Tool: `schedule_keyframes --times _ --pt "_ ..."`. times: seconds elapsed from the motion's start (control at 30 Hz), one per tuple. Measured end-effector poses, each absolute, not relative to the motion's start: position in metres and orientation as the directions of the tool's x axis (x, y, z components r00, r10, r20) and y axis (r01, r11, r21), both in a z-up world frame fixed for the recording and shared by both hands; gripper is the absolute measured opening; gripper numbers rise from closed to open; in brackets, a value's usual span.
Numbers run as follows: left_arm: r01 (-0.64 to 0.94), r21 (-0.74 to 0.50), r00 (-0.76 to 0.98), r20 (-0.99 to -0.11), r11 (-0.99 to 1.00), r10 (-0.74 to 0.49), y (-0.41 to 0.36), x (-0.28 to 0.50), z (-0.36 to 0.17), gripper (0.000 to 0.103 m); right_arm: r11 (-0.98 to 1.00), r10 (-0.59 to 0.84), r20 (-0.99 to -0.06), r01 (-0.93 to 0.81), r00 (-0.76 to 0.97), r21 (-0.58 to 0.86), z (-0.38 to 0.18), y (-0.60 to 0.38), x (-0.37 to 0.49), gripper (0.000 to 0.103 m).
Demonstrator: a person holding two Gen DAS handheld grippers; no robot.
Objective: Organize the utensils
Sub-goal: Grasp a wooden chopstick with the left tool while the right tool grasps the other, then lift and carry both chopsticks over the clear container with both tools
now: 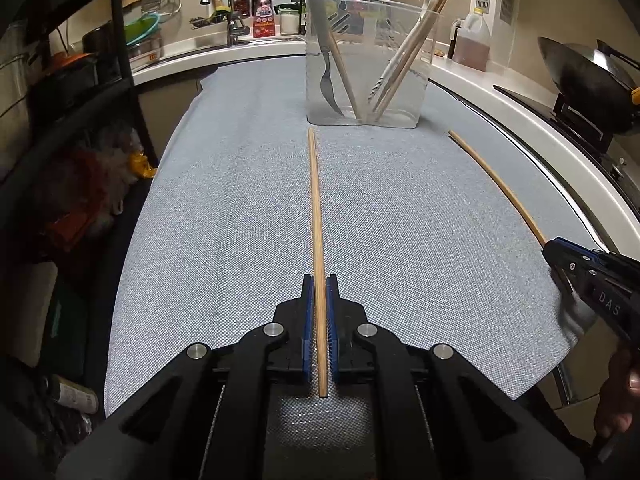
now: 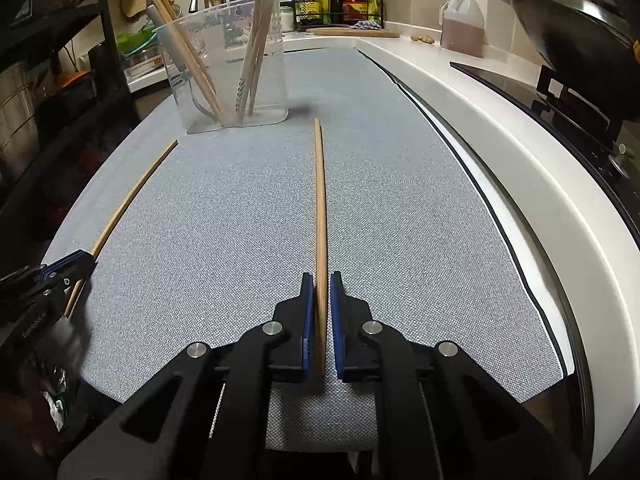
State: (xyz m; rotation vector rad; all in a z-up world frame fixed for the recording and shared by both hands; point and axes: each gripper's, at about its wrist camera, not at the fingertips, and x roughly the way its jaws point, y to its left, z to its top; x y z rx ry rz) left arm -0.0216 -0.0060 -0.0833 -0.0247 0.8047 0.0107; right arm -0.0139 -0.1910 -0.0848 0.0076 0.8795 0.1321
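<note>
The left wrist view is taken from just behind the left hand-held gripper (image 1: 320, 280), low over the grey-clothed desk (image 1: 224, 216) and aimed forward along the fingers toward the clear container (image 1: 366, 60) straight ahead. The right wrist view is taken likewise from behind the right hand-held gripper (image 2: 321, 278), with the container (image 2: 228, 64) seen ahead and to its left. The desk, the container and both chopsticks are shared by the two views, and each hand-held gripper is caught at the edge of the other's view.
</note>
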Motion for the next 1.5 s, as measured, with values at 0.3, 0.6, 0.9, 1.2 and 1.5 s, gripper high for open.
schedule_keyframes --times 0.3,0.6,0.9,1.2,1.5 --pt "-0.022 -0.014 0.696 -0.718 1.000 0.006 -0.008 -0.021 -0.083 0.007 0.992 0.110 -0.762 -0.113 0.638 0.049 -0.085 -0.190 -0.015 0.010" --pt "-0.007 -0.014 0.696 -0.718 1.000 -0.005 -0.011 -0.022 -0.083 0.006 0.991 0.110 -0.759 -0.133 0.642 0.032 -0.085 -0.189 -0.017 0.006" --pt "0.017 -0.027 0.728 -0.685 0.999 -0.031 -0.012 -0.039 -0.063 0.006 0.990 0.117 -0.715 -0.139 0.689 0.028 -0.058 -0.192 -0.032 0.006" --pt "0.017 -0.037 0.778 -0.627 0.999 -0.036 -0.012 -0.059 -0.031 0.006 0.989 0.116 -0.641 -0.149 0.759 0.002 -0.021 -0.194 -0.052 0.006" --pt "0.018 -0.038 0.816 -0.577 0.999 -0.037 -0.013 -0.073 0.001 0.006 0.986 0.144 -0.563 -0.168 0.813 0.010 0.023 -0.193 -0.065 0.006"
